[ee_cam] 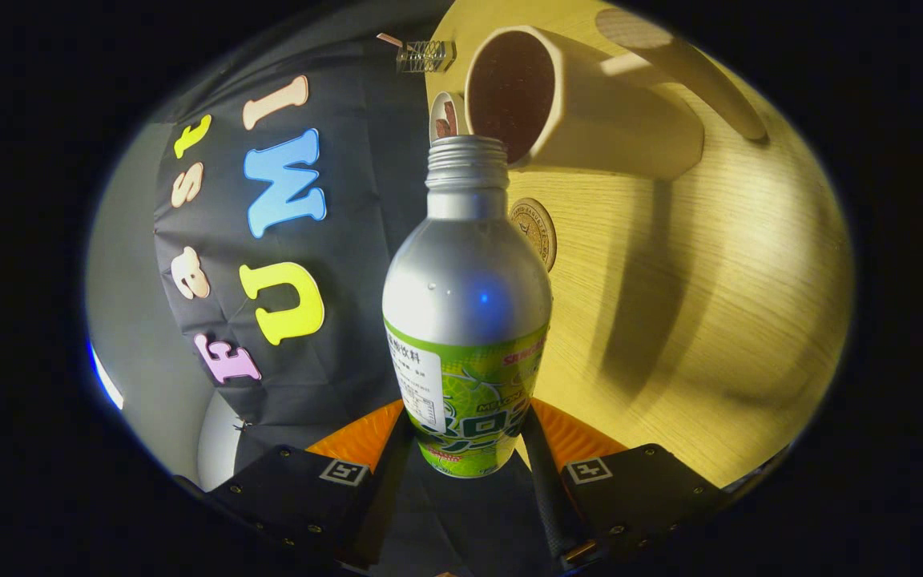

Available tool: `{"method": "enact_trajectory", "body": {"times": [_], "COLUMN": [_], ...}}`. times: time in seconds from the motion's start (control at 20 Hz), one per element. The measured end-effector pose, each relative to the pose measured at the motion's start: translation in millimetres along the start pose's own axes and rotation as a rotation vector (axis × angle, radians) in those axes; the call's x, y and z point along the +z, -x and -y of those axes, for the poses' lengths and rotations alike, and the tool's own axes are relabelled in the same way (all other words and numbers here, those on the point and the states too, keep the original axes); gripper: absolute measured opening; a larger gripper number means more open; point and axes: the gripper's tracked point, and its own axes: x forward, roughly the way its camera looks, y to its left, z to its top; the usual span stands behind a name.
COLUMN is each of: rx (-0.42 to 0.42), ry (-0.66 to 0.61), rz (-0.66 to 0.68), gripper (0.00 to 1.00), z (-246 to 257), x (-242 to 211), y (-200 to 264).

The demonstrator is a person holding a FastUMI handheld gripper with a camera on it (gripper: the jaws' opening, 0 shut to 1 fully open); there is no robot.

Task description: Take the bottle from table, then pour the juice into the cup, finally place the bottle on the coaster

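Between the gripper's (pixel 465 449) pinching fingers sits an uncapped silver, green-labelled bottle (pixel 465 296).

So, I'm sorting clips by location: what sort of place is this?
Likely a staged recording booth, not a home: a black cloth wall backs a light wooden table, set with a cup and a coaster. The gripper holds a bottle.
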Motion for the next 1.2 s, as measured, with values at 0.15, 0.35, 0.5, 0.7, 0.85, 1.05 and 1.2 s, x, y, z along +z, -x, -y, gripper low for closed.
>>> {"method": "enact_trajectory", "body": {"times": [0.15, 0.35, 0.5, 0.7, 0.85, 1.05, 1.2], "rx": [0.012, 0.019, 0.025, 0.037, 0.041, 0.042, 0.045], "ry": [-0.029, -0.056, -0.074, -0.1, -0.109, -0.112, -0.123], "rz": [-0.007, -0.01, -0.011, -0.009, -0.01, -0.012, -0.013], "gripper": [0.75, 0.75, 0.74, 0.74, 0.74, 0.75, 0.75], "z": [-3, -5, -8, -10, -13, -15, -17], "x": [-2, -2, -1, 1, 0, 1, 0], "y": [-1, -3, -4, -4, -5, -4, -3]}}
